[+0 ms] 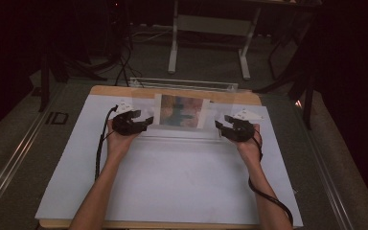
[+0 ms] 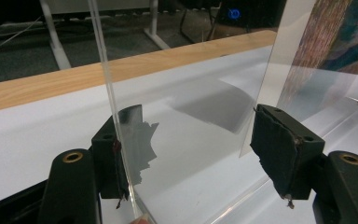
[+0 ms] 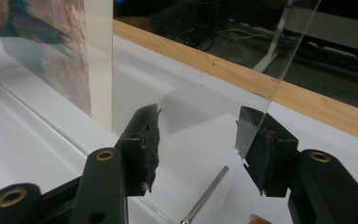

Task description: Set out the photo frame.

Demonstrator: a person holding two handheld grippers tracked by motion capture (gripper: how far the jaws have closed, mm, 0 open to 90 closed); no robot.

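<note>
Glossy clear acrylic frame [image 1: 182, 88], wooden table [image 1: 172, 92]

Right gripper [image 3: 198, 149] is straddling the side edge of an upright clear acrylic panel [image 3: 205, 70], jaws spread, pads apart. A colourful print [image 3: 51, 46] is sitting in the panel, which is standing on a white sheet [image 3: 23, 140] beside the wooden table edge [image 3: 270, 84].

Wooden table [image 1: 249, 99], white sheet [image 1: 172, 182] covering it, clear acrylic picture frame [image 1: 182, 111] standing upright on it
</note>
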